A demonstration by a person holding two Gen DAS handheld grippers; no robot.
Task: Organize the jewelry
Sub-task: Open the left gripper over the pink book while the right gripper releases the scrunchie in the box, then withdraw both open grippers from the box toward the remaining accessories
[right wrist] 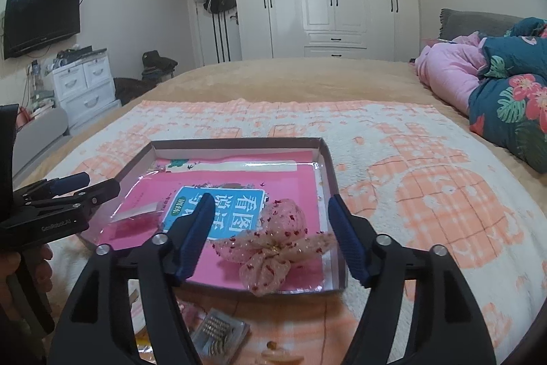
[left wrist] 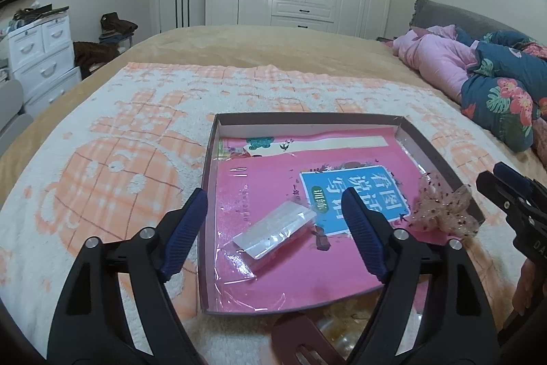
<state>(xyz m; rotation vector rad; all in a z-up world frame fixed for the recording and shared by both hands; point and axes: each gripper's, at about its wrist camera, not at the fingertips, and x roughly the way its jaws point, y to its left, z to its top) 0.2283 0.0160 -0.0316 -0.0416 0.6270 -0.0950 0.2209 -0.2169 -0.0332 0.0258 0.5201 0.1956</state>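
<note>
A shallow cardboard tray lined with a pink printed sheet lies on a towel on the bed. A small clear plastic packet lies in it. A sheer pink bow hair ornament rests at the tray's near right corner. My left gripper is open and empty above the packet. My right gripper is open and empty around the bow; it also shows in the left wrist view. More jewelry packets lie in front of the tray.
The orange and white towel covers the bed's near part. A pink and floral quilt is bunched at the right. A dark comb-like clip and a clear packet lie just in front of the tray.
</note>
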